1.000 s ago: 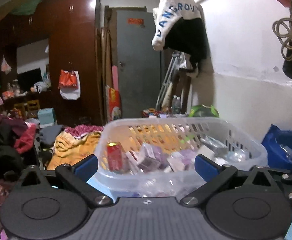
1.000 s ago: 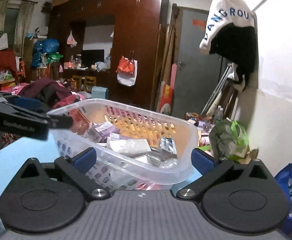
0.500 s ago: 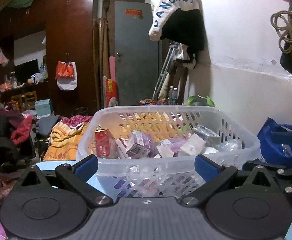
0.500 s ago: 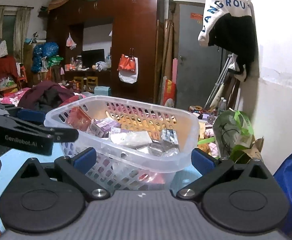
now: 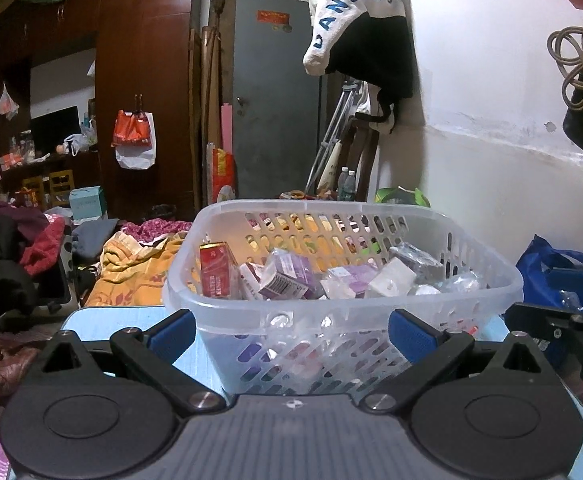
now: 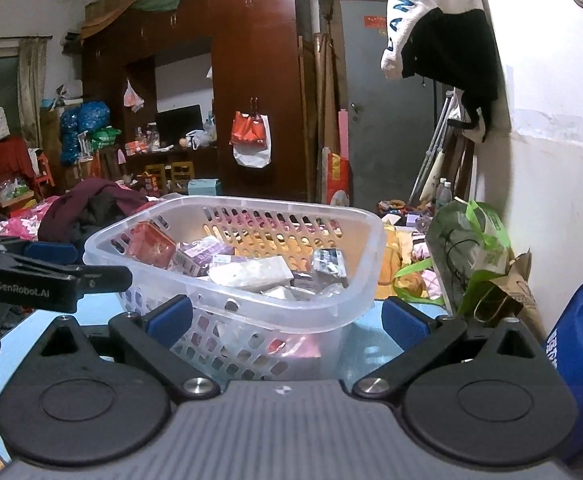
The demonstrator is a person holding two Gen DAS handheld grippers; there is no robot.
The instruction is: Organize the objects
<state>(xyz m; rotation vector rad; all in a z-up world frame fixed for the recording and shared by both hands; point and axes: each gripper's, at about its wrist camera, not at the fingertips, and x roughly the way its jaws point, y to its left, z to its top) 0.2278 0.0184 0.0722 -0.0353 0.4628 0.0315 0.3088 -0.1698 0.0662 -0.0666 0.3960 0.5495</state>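
I have the clear plastic basket (image 5: 343,308) sitting on the light blue desk (image 6: 367,348), filling most of its top, packed with small boxes, a red box (image 5: 216,270) at its left end. My left gripper (image 5: 289,330) and right gripper (image 6: 287,320) both gape wide, holding nothing, each facing the basket's near wall from just short of it.

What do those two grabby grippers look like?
Both match. The left gripper and the right gripper each have black arms with silver bolts, blue pads on the fingertips, round black discs and a ribbed grey body. White lettering on the left gripper's side, seen from the right wrist, reads GenRobot.AI.
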